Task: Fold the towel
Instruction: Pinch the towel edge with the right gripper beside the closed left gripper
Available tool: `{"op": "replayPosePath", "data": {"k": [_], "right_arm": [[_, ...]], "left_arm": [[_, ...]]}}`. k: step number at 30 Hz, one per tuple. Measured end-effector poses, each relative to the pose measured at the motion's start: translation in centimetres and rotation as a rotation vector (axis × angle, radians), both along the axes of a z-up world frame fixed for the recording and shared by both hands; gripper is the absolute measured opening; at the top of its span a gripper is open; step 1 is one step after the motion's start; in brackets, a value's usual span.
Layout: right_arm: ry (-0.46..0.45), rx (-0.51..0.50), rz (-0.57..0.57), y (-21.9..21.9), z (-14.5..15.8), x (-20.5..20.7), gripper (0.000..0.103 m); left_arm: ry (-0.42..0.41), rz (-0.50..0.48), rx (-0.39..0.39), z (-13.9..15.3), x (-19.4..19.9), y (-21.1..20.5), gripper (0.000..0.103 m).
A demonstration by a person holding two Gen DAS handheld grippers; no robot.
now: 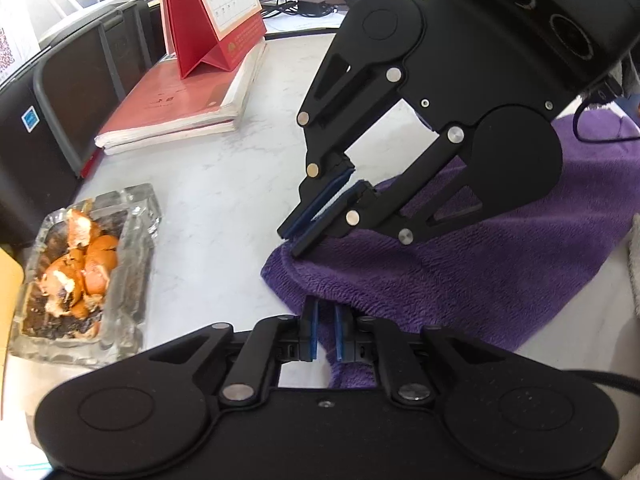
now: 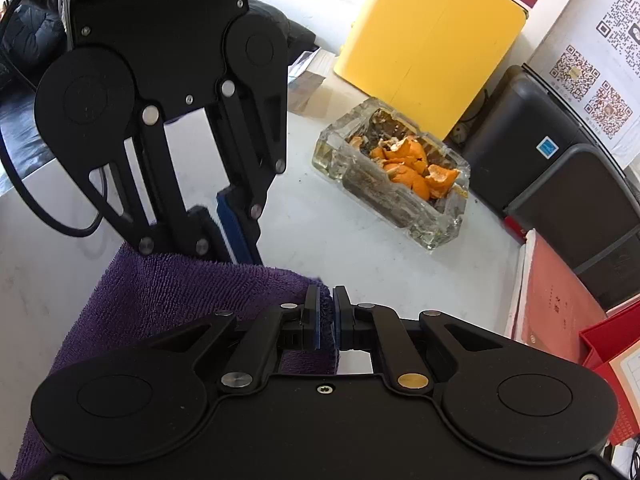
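Note:
A fuzzy purple towel (image 1: 460,272) lies bunched on the white marble table (image 1: 224,184), one end lifted by both grippers. In the left wrist view my left gripper (image 1: 326,310) is shut on a fold of the towel at its near edge. My right gripper (image 1: 294,242) comes in from the upper right, shut on the towel's edge just beyond. In the right wrist view my right gripper (image 2: 326,294) pinches a corner of the towel (image 2: 160,296). The left gripper (image 2: 240,254) stands close behind, its tips hidden by the cloth.
A glass ashtray (image 1: 132,216) (image 2: 340,152) full of orange peel sits left of the towel. Red books (image 1: 176,100) carrying a desk calendar (image 1: 212,12) lie further back. A yellow box (image 2: 432,40) and black bins (image 2: 560,168) border the table.

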State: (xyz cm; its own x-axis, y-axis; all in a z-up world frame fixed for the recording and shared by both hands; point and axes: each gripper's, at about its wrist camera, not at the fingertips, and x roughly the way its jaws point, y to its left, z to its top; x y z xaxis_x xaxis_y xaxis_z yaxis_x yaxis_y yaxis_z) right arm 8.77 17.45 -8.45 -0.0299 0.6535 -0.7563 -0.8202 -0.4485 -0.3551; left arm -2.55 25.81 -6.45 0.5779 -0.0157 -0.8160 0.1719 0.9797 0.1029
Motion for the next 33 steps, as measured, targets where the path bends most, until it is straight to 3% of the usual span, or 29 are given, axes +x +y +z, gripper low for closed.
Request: {"op": "replayPosePath", "data": {"k": [11,16,19,25,33], "right_arm": [[0.013,-0.004,0.032,0.8,-1.0,-0.4,0.006],[0.044,-0.006,0.002,1.4,-1.2,-0.1,0.006],[0.054,-0.008,-0.013,1.5,-1.4,-0.1,0.006],[0.073,-0.024,-0.066,2.2,-1.2,-0.1,0.008],[0.104,0.025,-0.194,1.8,0.1,0.3,0.035]], "left_arm": [[-0.002,0.031,-0.003,0.1,-0.5,0.6,0.007],[-0.009,0.125,0.032,1.3,-2.3,2.0,0.007],[-0.033,0.174,0.007,2.5,-3.6,2.4,0.007],[-0.037,0.102,-0.070,2.7,-4.2,-0.9,0.007],[0.009,0.181,-0.059,0.6,-4.5,-0.7,0.007]]}}
